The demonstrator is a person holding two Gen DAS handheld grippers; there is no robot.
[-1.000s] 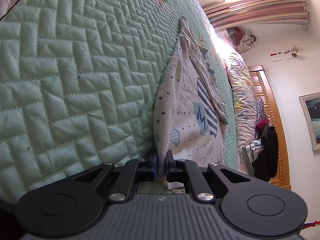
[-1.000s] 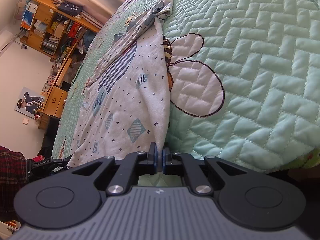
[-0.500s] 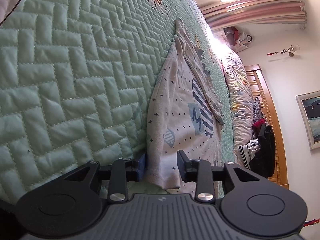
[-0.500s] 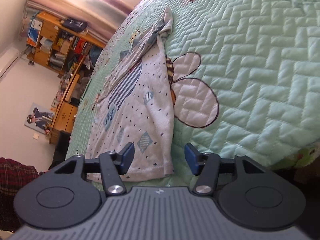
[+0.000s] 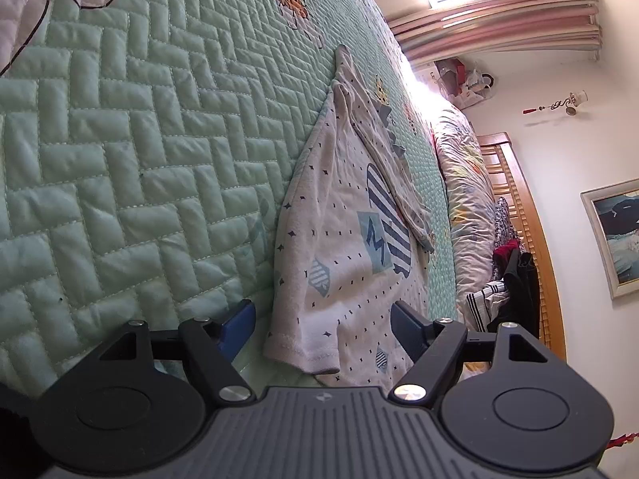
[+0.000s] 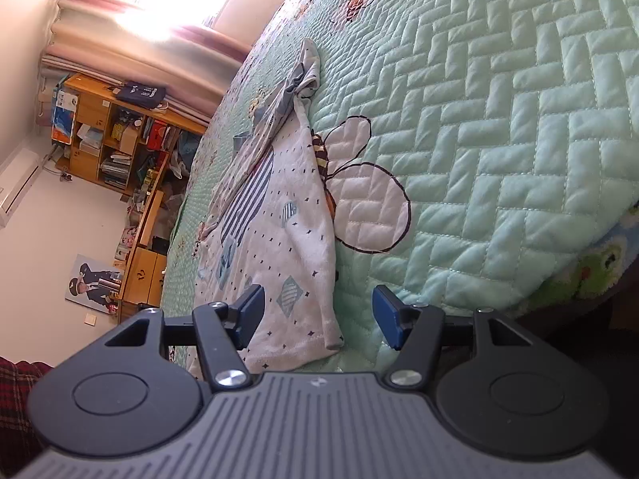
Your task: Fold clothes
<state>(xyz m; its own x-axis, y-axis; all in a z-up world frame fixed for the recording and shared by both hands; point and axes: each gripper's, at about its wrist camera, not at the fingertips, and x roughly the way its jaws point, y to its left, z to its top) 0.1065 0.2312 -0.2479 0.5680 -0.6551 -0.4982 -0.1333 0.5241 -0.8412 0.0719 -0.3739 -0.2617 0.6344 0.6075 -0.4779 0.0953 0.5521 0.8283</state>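
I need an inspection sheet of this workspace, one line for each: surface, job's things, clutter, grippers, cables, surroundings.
Surface: green quilted bedspread with bee pictures.
Job's things: one white patterned shirt lying flat on the bedspread, hem nearest both cameras, a sleeve folded over its body.
Clutter: clothes pile by the headboard.
Grippers: left gripper and right gripper both opening; a hem corner lies between each pair of jaws, and no pad presses on it.
Cables: nothing seen.
Surroundings: bookshelf, curtained window, framed picture.
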